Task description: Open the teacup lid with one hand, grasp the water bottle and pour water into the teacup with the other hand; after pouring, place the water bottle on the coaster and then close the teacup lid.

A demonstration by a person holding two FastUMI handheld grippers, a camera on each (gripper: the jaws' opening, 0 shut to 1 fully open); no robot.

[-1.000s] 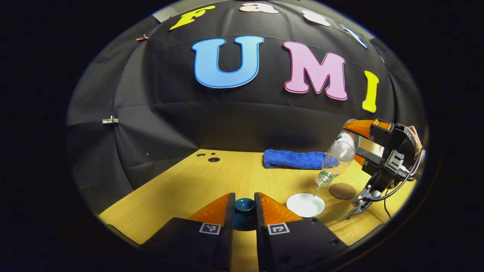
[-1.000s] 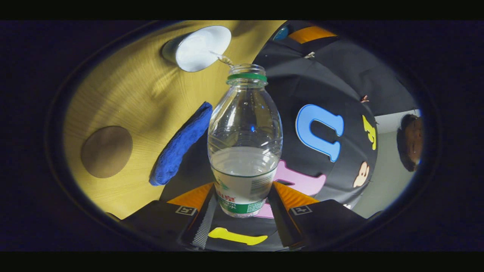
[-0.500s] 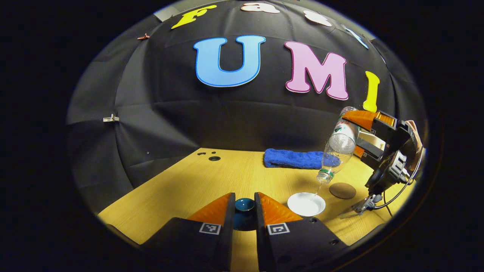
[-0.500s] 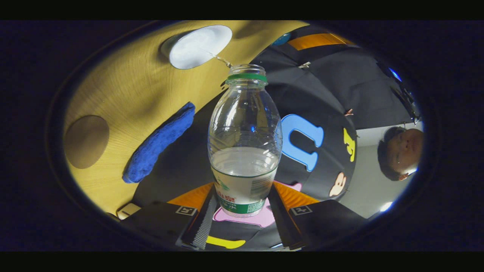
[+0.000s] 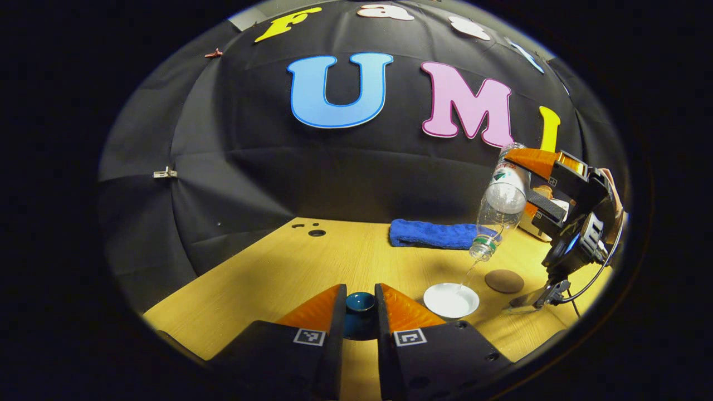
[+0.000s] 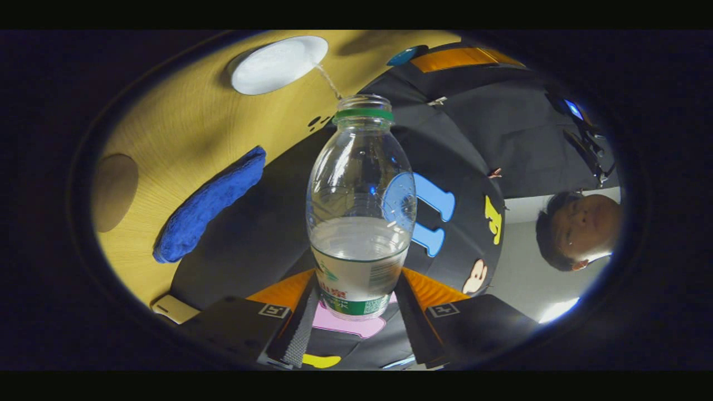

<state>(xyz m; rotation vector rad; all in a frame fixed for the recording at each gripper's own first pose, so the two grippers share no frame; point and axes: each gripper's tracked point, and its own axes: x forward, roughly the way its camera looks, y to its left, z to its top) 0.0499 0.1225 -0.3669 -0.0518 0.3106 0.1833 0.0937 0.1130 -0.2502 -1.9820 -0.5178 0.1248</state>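
Pouring into teacup [image 5: 450,300], right gripper [image 6: 356,312] clamps water bottle [image 6: 361,223]; left gripper [image 5: 360,312] grips lid [image 5: 360,303]

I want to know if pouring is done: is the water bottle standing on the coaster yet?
No, the water bottle is tilted in the air in the right gripper, away from the coaster.

Left and middle of table [image 5: 267,267] open, wide lane. Far side: blue towel [image 5: 434,234] lies along the wall. Right side crowded: open teacup [image 5: 451,299] near, coaster [image 5: 504,280] just beside it, tilted water bottle [image 5: 499,206] and right tongs [image 5: 537,186] hanging above both.
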